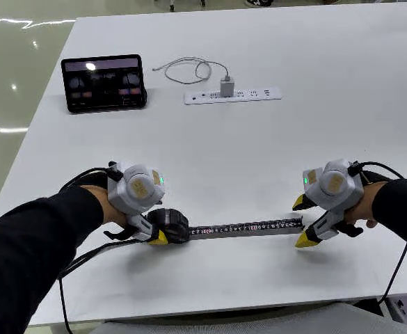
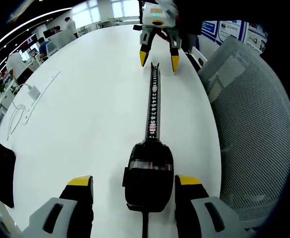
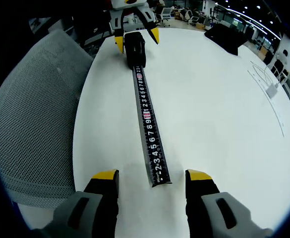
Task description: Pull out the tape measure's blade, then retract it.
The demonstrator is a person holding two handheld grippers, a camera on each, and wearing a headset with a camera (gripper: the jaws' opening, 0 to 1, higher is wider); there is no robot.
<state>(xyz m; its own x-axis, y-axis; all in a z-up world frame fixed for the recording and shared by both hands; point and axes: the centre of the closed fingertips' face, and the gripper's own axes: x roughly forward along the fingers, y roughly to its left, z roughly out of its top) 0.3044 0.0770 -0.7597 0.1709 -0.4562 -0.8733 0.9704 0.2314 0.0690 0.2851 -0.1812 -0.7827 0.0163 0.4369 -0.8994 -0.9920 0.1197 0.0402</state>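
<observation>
**Kid:** Where was the tape measure?

**Helper:** Its black case [image 1: 170, 225] [image 2: 149, 174] [image 3: 135, 47] sat on the white table [image 1: 259, 153], near the front edge. The blade [image 1: 248, 227] [image 2: 153, 99] [image 3: 148, 129] was out of the case and lay flat on the table in a straight line.

**Kid:** Was the left gripper [image 1: 163, 229] [image 2: 134, 180] squeezing it?

**Helper:** No. Its jaws were apart, with the case between them. One jaw was just beside the case, and the other had a gap.

**Kid:** And the right gripper [image 1: 301, 221] [image 3: 151, 174]?

**Helper:** Its jaws were wide apart too. The end of the blade lay between the yellow tips, touching neither.

**Kid:** What else was there?

**Helper:** A tablet [image 1: 104, 82] and a power strip [image 1: 232, 95] lay far back on the table. A mesh chair [image 2: 254, 124] [image 3: 35, 114] stood by the table's edge.
</observation>
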